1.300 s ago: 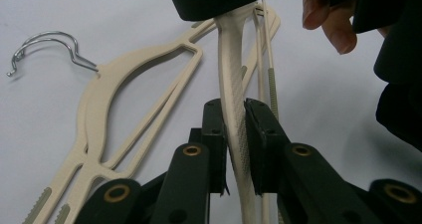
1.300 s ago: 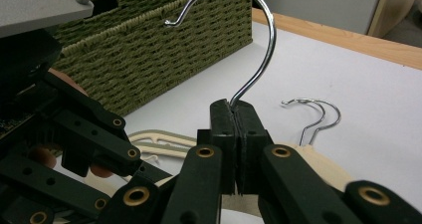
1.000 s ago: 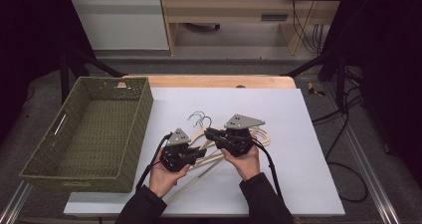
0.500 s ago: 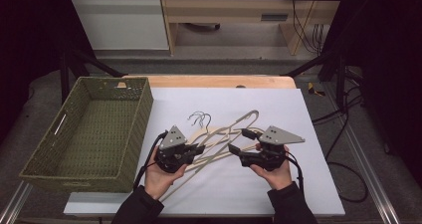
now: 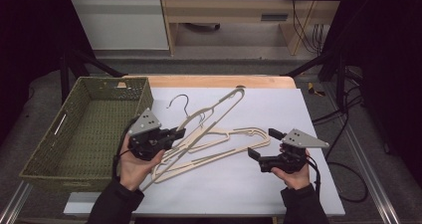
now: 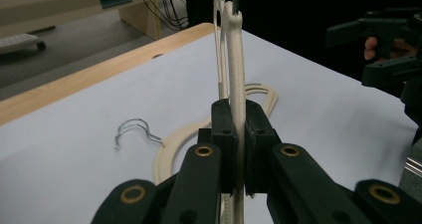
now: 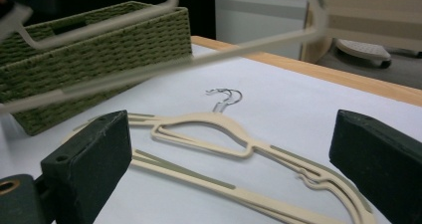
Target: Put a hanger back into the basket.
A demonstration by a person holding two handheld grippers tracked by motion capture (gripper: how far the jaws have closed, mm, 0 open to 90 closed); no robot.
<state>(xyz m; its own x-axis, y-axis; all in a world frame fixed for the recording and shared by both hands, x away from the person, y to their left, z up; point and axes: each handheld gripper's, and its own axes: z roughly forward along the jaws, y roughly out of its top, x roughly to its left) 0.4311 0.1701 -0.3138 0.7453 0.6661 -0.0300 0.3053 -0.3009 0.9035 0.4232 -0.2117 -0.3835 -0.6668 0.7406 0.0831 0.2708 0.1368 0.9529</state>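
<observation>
Several cream plastic hangers are on the white table top (image 5: 308, 114). My left gripper (image 5: 175, 133) is shut on one hanger (image 5: 214, 117) and holds it tilted up off the table; in the left gripper view the jaws pinch its thin bar (image 6: 237, 92). The other hangers (image 5: 234, 140) lie flat, also seen ahead of my right gripper (image 7: 231, 152) as flat hangers (image 7: 209, 129). My right gripper (image 5: 262, 144) has just been opening and stands wide open, with nothing between its pads, to the right of the pile.
A green woven basket (image 5: 47, 149) stands at the table's left edge, its wall (image 7: 99, 50) beyond the hangers. Metal hooks (image 7: 226, 97) lie on the white sheet. A wooden strip (image 5: 219, 80) runs along the far edge. White surface lies between the pile and the right edge.
My right gripper has opened and moved right, away from the pile. My left gripper has risen with one hanger, which now stands tilted above the others.
</observation>
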